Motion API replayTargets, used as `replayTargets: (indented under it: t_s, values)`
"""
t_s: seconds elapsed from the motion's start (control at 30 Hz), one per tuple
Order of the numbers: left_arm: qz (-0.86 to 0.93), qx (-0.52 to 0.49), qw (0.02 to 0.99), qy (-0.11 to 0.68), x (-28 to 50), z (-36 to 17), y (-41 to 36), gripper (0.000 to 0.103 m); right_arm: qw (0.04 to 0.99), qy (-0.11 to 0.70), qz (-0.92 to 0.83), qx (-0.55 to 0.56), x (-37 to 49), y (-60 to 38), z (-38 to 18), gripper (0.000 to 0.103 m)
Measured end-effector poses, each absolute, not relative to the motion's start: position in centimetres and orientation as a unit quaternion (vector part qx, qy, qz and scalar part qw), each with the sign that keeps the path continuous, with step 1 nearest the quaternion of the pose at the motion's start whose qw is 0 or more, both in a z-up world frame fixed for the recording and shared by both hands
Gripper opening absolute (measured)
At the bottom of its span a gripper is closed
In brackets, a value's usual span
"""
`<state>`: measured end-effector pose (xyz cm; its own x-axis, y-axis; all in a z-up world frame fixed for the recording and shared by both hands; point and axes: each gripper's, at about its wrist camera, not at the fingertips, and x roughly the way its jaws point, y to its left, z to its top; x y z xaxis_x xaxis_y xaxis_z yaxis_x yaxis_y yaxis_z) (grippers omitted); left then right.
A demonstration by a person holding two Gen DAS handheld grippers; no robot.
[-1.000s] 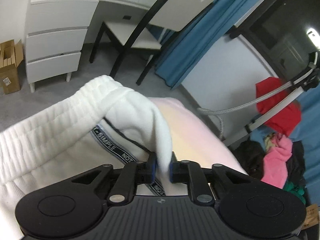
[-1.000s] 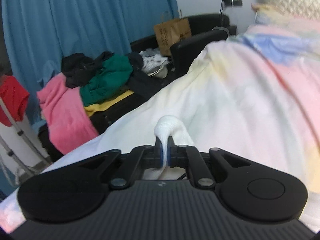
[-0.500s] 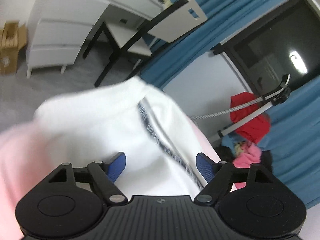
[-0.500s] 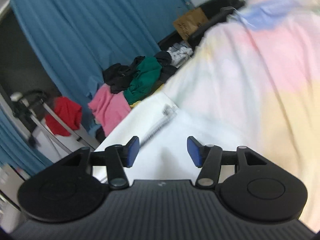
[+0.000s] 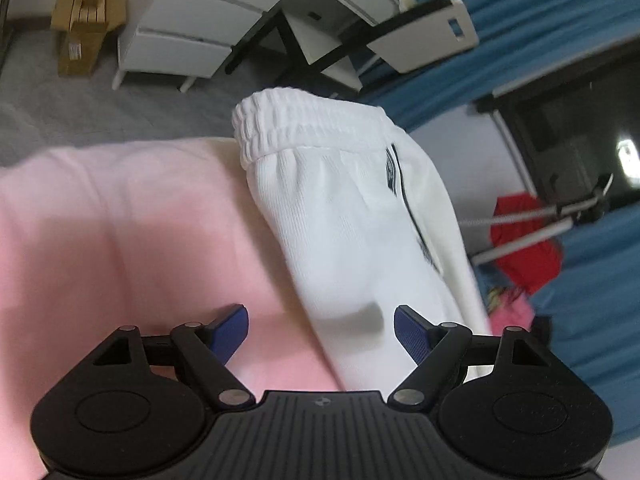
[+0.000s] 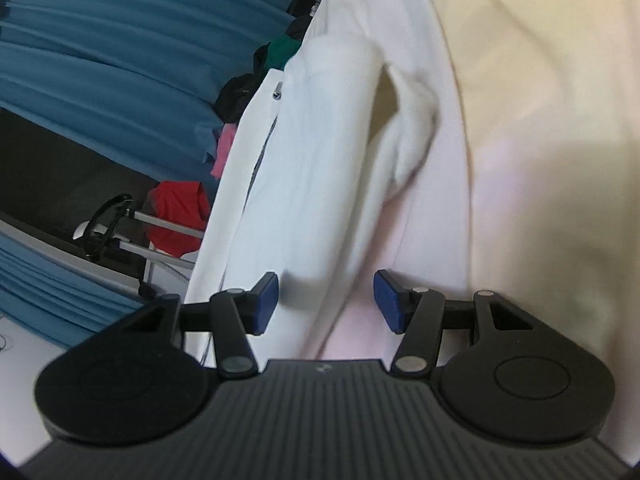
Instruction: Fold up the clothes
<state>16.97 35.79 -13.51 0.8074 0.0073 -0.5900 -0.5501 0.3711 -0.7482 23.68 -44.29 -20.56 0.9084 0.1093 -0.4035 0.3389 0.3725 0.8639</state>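
A pair of white trousers (image 5: 352, 216) lies folded lengthwise on the pastel bedcover (image 5: 120, 216), its elastic waistband at the bed's far edge and a black printed stripe down one side. My left gripper (image 5: 320, 330) is open just short of the cloth, its blue pads clear of it. In the right wrist view the same white trousers (image 6: 316, 168) run along the bed's left edge, one end bulging up in a loose fold. My right gripper (image 6: 325, 305) is open over the near end of the cloth, pads not pressing on it.
A white desk with drawers (image 5: 188, 32), a chair (image 5: 352, 52) and a cardboard box (image 5: 84, 24) stand on the grey floor beyond the bed. A heap of coloured clothes (image 6: 248, 92), a red garment on a metal stand (image 6: 176, 216) and blue curtains (image 6: 112, 48) flank the bed's side.
Both grippers were shut on white cloth a second ago; both have let go and opened. Both have dropped lower and rolled, and the trousers now lie flat on the bed.
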Motion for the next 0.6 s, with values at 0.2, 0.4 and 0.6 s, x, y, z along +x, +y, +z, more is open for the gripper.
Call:
replayTargets:
  t_s: [0.2, 0.4, 0.6]
  values:
    - [0.162, -0.551, 0.798, 0.181, 19.2, -15.4, 36.8, 0.074, 0.791, 0.137, -0.088, 0.590, 27.5, -45.7, -21.4, 0.055]
    - [0.170, -0.472, 0.846, 0.180, 21.2, -15.4, 35.7, 0.031, 0.807, 0.140, -0.079, 0.569, 28.9, -46.5, -21.7, 0.016]
    - [0.164, -0.455, 0.856, 0.182, 19.9, -12.8, 36.2, 0.012, 0.826, 0.136, -0.081, 0.542, 27.2, -45.6, -18.7, 0.014]
